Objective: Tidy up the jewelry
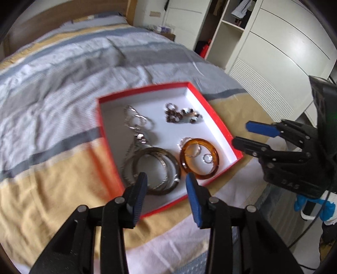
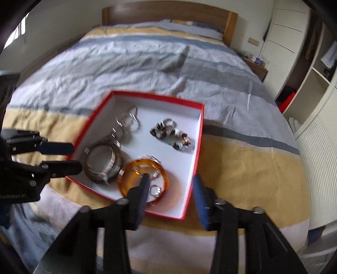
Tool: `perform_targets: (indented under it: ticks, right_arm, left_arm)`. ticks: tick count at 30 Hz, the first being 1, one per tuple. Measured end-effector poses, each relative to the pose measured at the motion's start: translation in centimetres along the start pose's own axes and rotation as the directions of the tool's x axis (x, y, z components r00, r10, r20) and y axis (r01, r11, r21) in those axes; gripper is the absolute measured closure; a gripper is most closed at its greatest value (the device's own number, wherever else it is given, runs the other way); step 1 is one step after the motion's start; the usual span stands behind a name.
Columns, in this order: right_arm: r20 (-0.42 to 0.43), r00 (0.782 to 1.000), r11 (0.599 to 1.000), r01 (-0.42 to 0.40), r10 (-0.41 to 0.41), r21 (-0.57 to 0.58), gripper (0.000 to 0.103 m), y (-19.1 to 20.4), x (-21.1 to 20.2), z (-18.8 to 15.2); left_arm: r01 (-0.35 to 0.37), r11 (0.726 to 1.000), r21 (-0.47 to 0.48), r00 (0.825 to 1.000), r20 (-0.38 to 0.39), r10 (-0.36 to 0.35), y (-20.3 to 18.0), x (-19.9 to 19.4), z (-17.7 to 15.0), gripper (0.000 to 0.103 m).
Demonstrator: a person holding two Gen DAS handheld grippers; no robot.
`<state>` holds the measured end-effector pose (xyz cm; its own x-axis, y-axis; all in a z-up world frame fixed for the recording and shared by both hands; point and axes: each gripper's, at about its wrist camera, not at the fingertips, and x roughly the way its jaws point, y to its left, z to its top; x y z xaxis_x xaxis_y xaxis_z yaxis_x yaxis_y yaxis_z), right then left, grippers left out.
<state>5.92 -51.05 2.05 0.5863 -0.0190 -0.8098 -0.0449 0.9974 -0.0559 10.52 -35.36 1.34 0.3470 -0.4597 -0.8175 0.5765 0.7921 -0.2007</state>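
Note:
A shallow red box [image 1: 212,109] with a white inside lies on the bed; it also shows in the right wrist view [image 2: 200,130]. In it lie an amber bangle [image 1: 214,166] [image 2: 163,168] with small silver rings inside, dark and silver bangles [image 1: 168,185] [image 2: 99,172], a silver chain with a watch [image 1: 137,122] [image 2: 124,124], and a beaded bracelet [image 1: 181,114] [image 2: 170,134]. My left gripper [image 1: 166,179] is open and empty above the box's near edge. My right gripper [image 2: 170,181] [image 1: 240,134] is open and empty over the near right corner of the box.
The bed has a striped blue, grey and yellow cover [image 1: 63,88] and a wooden headboard [image 2: 168,12]. White wardrobes and open shelves [image 1: 263,42] stand to the right. A bedside table [image 2: 256,65] stands by the headboard.

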Motion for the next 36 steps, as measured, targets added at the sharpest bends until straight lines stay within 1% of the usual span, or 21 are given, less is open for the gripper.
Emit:
perform_targets:
  ticks: [2,6,9,13,15,17,18,19,23,26,27,29,31,33,34,36]
  right_arm:
    - [0.014,1.000,1.000,-0.009,0.009,0.013,0.054,0.8,-1.0,-0.1]
    - [0.046,0.998,0.999,-0.032,0.030,0.030,0.047,3.4,-3.0,-0.4]
    - [0.059,0.997,0.998,-0.048,0.045,0.040,0.045,5.1,-4.0,-0.8]
    - [0.070,0.996,0.997,-0.064,0.060,0.054,0.044,7.4,-5.3,-1.5]
    - [0.077,0.995,0.996,-0.069,0.064,0.058,0.042,8.8,-5.9,-1.8]
    - [0.088,0.994,0.995,-0.074,0.069,0.061,0.040,10.0,-6.5,-1.9]
    - [0.094,0.993,0.995,-0.079,0.073,0.060,0.040,10.6,-6.9,-1.9]
    - [0.099,0.992,0.995,-0.083,0.077,0.057,0.040,11.3,-7.2,-2.0]
    - [0.131,0.988,0.995,-0.092,0.085,0.047,0.027,13.6,-8.7,-2.0]
    - [0.153,0.984,0.995,-0.097,0.090,0.039,0.022,15.2,-9.9,-2.0]
    - [0.160,0.983,0.995,-0.095,0.087,0.041,0.020,15.6,-10.2,-2.1]
    - [0.171,0.982,0.995,-0.092,0.083,0.049,0.019,16.3,-10.7,-2.3]
    - [0.176,0.981,0.995,-0.088,0.077,0.054,0.014,17.1,-11.0,-2.7]
    - [0.180,0.981,0.995,-0.083,0.072,0.056,0.006,17.6,-11.2,-2.9]
    - [0.181,0.981,0.995,-0.081,0.069,0.057,0.005,17.9,-11.3,-3.0]
    - [0.181,0.982,0.995,-0.075,0.062,0.065,0.001,18.3,-11.3,-3.3]
  left_arm:
    - [-0.043,0.999,-0.002,0.999,0.023,0.043,0.3,-2.1,-0.8,0.066]
    - [-0.098,0.995,-0.027,0.994,0.055,0.099,1.2,-5.3,-2.2,0.065]
    - [-0.151,0.987,-0.050,0.985,0.074,0.154,2.2,-7.5,-3.6,0.064]
    - [-0.223,0.971,-0.082,0.968,0.096,0.230,3.5,-9.9,-5.7,0.063]
    - [-0.247,0.964,-0.100,0.960,0.107,0.257,4.2,-11.0,-6.6,0.061]
    - [-0.273,0.955,-0.116,0.950,0.124,0.287,4.8,-12.3,-7.6,0.058]
    - [-0.282,0.952,-0.119,0.946,0.132,0.297,4.9,-12.8,-7.9,0.058]
    - [-0.299,0.946,-0.126,0.938,0.144,0.315,5.2,-13.7,-8.4,0.058]
    - [-0.334,0.929,-0.157,0.917,0.176,0.359,5.9,-16.1,-9.7,0.057]
    - [-0.374,0.911,-0.175,0.895,0.191,0.404,6.5,-17.6,-10.5,0.057]
    - [-0.381,0.907,-0.180,0.889,0.197,0.413,6.6,-18.1,-10.8,0.057]
    - [-0.386,0.901,-0.196,0.882,0.207,0.423,6.9,-18.9,-11.4,0.057]
    - [-0.406,0.890,-0.206,0.868,0.216,0.446,7.1,-19.7,-11.9,0.057]
    - [-0.420,0.883,-0.211,0.858,0.223,0.462,7.2,-20.2,-12.3,0.057]
    - [-0.426,0.879,-0.216,0.853,0.229,0.469,7.3,-20.6,-12.5,0.057]
    - [-0.427,0.875,-0.229,0.848,0.235,0.475,7.6,-21.1,-12.8,0.057]
